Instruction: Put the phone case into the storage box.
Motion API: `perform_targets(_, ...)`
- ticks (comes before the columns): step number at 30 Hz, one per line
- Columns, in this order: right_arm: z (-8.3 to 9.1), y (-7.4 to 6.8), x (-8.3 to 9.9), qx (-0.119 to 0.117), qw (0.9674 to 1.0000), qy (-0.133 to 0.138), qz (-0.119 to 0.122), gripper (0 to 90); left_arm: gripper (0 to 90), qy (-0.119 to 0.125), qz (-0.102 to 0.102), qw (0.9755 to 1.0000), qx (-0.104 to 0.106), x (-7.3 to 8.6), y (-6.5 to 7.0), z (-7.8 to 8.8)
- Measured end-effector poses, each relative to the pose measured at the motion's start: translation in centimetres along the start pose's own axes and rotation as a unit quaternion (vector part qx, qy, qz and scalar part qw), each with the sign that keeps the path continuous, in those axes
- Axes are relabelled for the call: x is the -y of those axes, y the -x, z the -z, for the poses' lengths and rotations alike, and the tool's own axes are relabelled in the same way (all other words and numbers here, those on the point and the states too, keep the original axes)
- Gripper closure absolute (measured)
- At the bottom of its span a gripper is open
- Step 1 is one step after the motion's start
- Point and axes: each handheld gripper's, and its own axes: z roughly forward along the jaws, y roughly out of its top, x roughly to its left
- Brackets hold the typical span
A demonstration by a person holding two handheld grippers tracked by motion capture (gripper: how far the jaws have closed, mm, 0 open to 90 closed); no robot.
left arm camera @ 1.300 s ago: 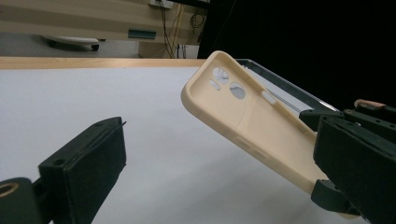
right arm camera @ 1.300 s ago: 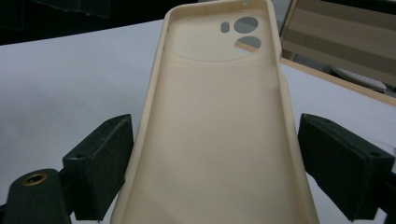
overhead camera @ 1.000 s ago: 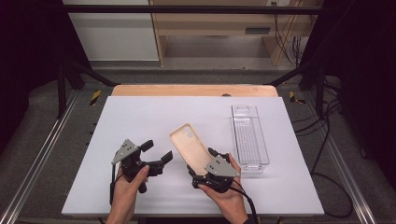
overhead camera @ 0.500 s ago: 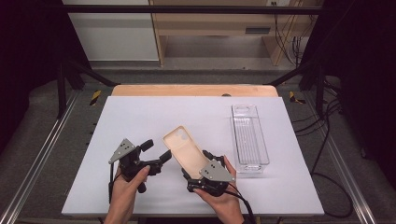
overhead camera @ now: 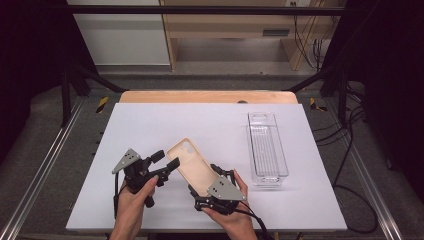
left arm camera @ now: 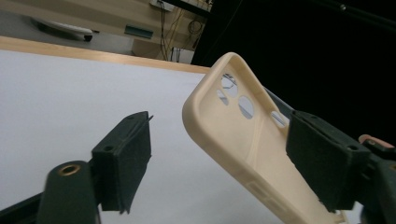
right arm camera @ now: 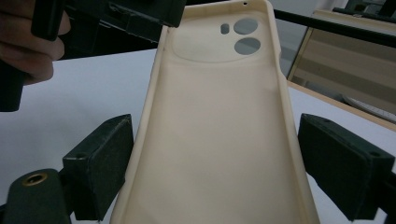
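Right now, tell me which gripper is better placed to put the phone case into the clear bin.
Right. The right gripper grips the phone case and sits nearer the clear bin; the left gripper, jaws just closing around the case's top, has one pad off it.

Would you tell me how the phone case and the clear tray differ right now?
The phone case is opaque beige; the clear tray is transparent. The phone case is lifted and tilted in the right gripper; the clear tray lies flat on the table. Both are long and hollow.
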Motion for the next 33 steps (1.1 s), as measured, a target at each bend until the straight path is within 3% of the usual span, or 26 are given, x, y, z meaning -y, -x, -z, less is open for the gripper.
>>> perform_targets(1,-0.05,-0.17,0.03,-0.004,1.0,0.0,-0.001,12.6,26.6,0.001,0.013,0.9999,0.005,-0.01,-0.14,0.07)
perform_targets(3,-0.09,-0.29,0.07,-0.005,1.0,0.0,0.002,12.6,28.8,-0.003,0.019,0.9998,0.004,0.02,-0.3,0.11)
perform_targets(18,-0.45,-0.63,0.55,-0.017,0.9998,-0.008,-0.002,12.5,45.3,-0.017,0.033,0.9991,0.023,0.27,-0.71,0.04)
perform_targets(33,-0.84,-0.6,0.87,-0.029,0.9991,-0.029,-0.012,12.2,68.1,-0.001,0.063,0.9973,0.038,0.08,-0.59,0.57)
